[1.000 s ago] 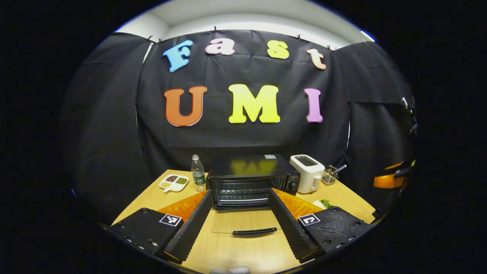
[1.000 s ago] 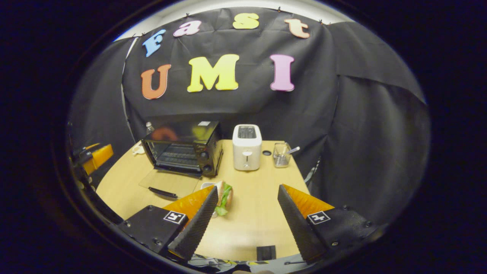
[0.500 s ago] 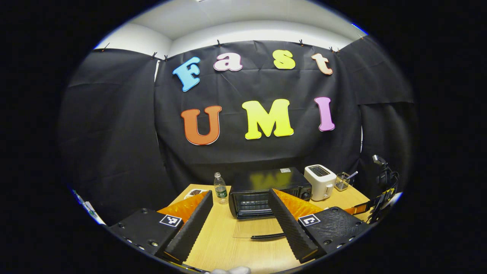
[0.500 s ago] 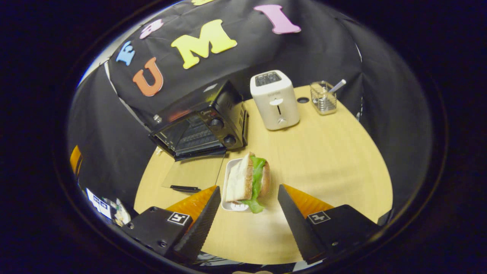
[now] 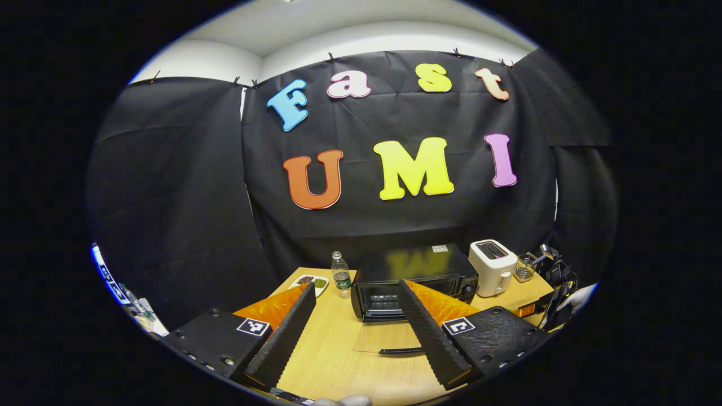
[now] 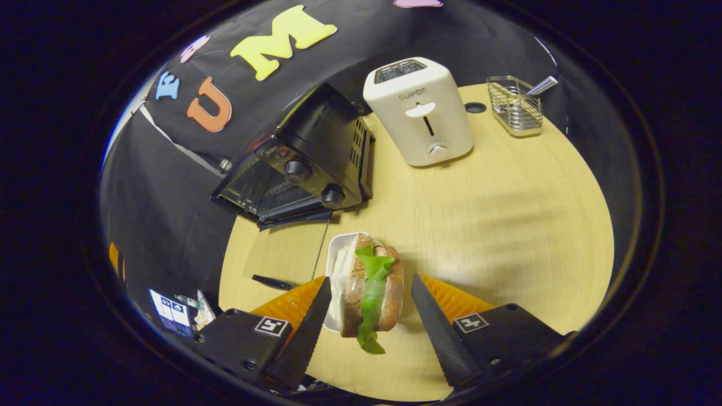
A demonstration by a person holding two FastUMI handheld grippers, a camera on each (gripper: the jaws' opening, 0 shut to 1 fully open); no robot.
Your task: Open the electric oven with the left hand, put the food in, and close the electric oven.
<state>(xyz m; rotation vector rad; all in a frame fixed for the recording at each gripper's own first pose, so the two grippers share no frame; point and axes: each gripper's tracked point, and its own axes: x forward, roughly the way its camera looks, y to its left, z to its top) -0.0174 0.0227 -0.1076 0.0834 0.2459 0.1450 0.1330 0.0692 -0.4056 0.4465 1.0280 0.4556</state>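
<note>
The sandwich (image 6: 369,290) is sitting on a white tray (image 6: 337,265) on the worktop (image 6: 507,225), lying between the spread fingers of the right tool (image 6: 369,316), neither finger touching it. The oven (image 6: 304,163) is standing behind, its door (image 6: 285,256) lying flat open. The left tool (image 5: 354,324) is hanging released, well back from the oven (image 5: 414,276).

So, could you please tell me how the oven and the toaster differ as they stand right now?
The oven is black, wide and low; the toaster is white, narrow and upright. The oven's glass door lies folded down flat on the table; the toaster opens in a slot on top. The oven has two round knobs, the toaster a lever and one knob. Both stand at the back of the table.
</note>
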